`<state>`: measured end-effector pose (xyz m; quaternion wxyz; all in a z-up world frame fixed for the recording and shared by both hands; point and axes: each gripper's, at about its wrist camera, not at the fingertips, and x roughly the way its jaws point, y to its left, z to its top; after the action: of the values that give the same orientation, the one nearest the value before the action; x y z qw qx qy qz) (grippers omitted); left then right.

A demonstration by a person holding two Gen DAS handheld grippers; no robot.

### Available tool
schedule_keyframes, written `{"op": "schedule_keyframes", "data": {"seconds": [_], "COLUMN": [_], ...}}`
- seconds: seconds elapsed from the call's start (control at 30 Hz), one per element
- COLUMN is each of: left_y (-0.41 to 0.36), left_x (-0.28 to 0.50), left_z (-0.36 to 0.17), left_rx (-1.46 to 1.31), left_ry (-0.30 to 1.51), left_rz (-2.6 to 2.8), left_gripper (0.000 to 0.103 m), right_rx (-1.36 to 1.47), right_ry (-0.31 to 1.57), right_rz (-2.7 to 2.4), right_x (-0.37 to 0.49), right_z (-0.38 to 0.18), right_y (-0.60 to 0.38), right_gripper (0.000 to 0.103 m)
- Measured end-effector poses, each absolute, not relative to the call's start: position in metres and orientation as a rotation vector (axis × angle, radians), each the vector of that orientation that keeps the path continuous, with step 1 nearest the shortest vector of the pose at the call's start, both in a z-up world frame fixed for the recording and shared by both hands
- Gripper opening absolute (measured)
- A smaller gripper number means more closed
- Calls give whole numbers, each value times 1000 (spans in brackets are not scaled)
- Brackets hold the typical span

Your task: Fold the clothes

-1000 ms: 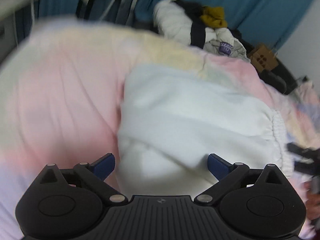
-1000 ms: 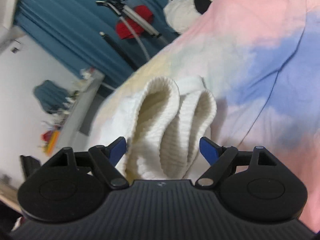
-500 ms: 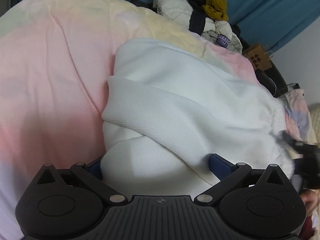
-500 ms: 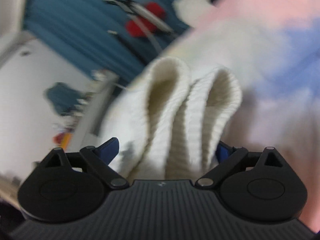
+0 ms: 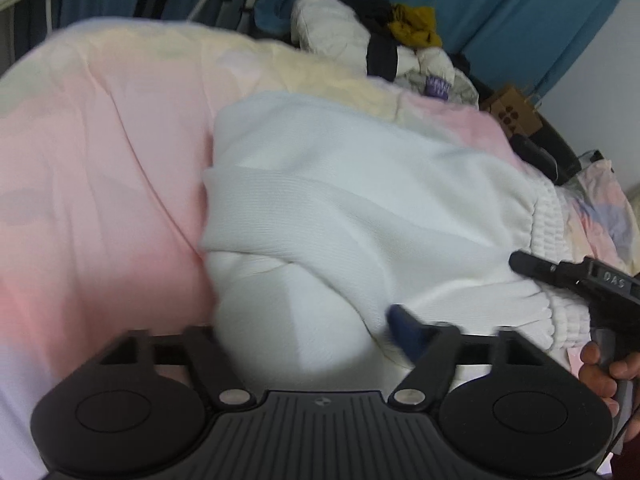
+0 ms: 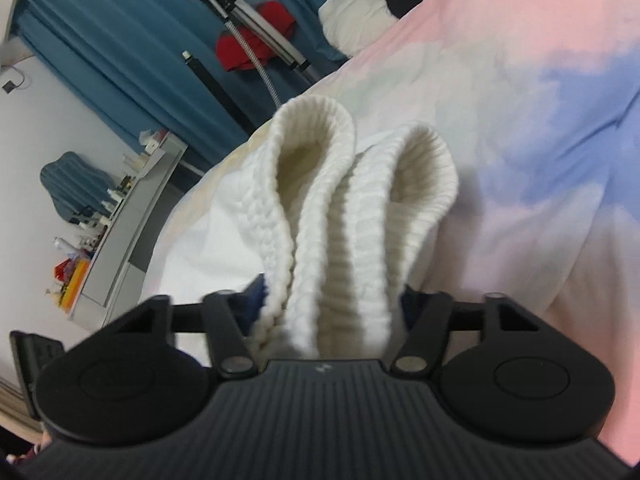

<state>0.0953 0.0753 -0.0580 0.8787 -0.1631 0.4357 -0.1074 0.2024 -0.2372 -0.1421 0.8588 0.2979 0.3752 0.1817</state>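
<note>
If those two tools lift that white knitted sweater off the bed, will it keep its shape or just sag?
Probably sag: the white sweater already lies in soft rumpled folds on the pastel bedcover. Its ribbed cuffs bunch and curl between the right tool, so they look floppy yet thick. The knit seems grippy, so it is unlikely to slip.

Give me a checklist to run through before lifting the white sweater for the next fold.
1. Right tongs closed on the ribbed cuffs: ok; jaws just closed in, both cuffs between them.
2. Left tongs gripping the sweater: cannot tell; jaws just closed in, cloth between them, picture blurred.
3. Both cuffs side by side: ok.
4. Sweater clear of the clothes pile: ok.
5. Bedspread not caught in either grip: cannot tell.
</note>
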Motion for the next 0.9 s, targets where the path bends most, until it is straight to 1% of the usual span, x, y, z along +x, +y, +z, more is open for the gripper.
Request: {"op": "schedule_keyframes", "data": {"seconds": [0.03,0.1,0.13,0.37,0.47,0.6,0.73,0.83,0.9], "left_y": [74,70,68,29,-9,-82,-154,-199,-223], "left_x": [93,86,82,65,79,119,174,213,236], "left_z": [-54,-42,-35,30,61,92,91,79,62], "left_rx": [-346,-340,-326,-319,-294,-232,-232,-230,-221], "left_ry": [893,857,835,730,680,595,583,597,622], "left_rz": [-223,-228,-235,-277,-333,-420,-486,-522,-533], "left_gripper": [46,40,38,36,36,37,37,36,36], "right_rx": [623,620,622,694,746,803,813,825,850], "right_ry": [776,748,728,552,465,338,244,209,200], "right_rz": [380,383,390,430,417,357,247,160,111], "right_x": [200,194,192,172,160,150,147,158,171], "right_z": [-138,-128,-122,-73,-54,-37,-28,-40,-60], "right_y": [-237,-237,-237,-270,-301,-358,-413,-449,-468], "right_gripper": [53,48,48,46,46,46,46,46,46]}}
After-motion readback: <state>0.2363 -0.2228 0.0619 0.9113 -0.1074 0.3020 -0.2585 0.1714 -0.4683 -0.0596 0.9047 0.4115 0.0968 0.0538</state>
